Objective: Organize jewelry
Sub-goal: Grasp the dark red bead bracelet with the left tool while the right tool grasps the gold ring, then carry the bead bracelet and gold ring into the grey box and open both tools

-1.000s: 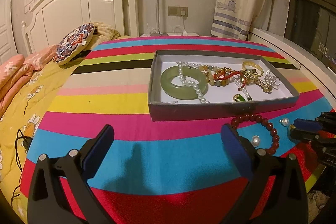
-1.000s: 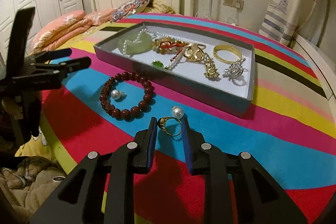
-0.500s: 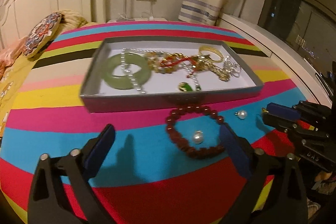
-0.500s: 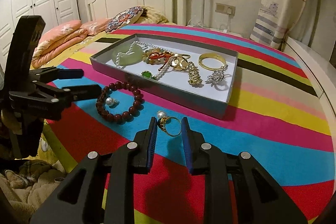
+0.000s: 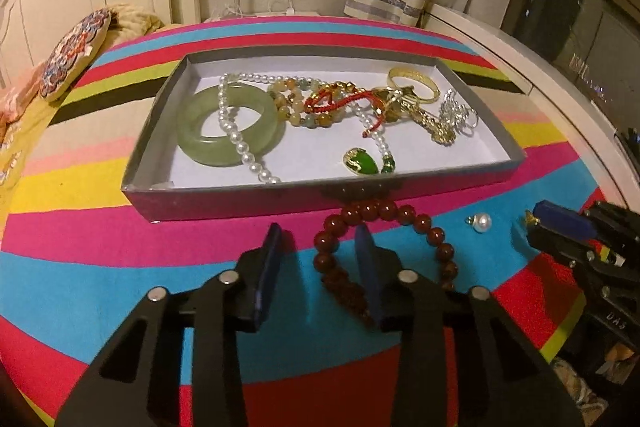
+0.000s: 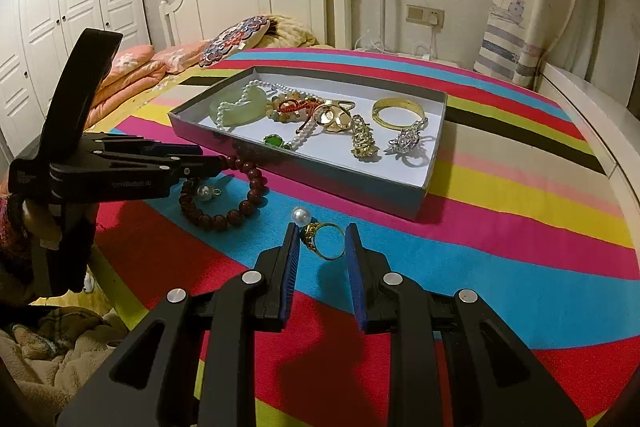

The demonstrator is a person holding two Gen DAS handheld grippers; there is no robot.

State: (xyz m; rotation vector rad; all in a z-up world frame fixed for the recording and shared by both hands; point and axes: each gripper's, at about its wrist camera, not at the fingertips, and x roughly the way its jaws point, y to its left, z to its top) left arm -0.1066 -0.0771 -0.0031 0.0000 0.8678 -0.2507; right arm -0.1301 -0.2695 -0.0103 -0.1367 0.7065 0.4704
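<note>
My left gripper (image 5: 320, 259) closing over dark red bead bracelet (image 5: 438, 239), pads not pressing; right gripper (image 6: 322, 247) clamps gold ring (image 6: 329, 241)

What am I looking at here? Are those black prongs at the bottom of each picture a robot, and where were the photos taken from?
There is no robot. A person holds a tool in each hand, each with two fingers and a wide-angle camera looking along them. Each picture is taken from one tool, and the black prongs are its own fingers.

In the left gripper view, the fingers are closing. One side of the red bead bracelet lies between them, not yet pinched. In the right gripper view, the fingers hold a gold ring.

On the striped cloth, a loose pearl lies beside the bracelet and a second pearl lies inside its loop. Behind them, a shallow grey tray holds a jade bangle, a pearl strand, a gold bangle and other pieces.
</note>
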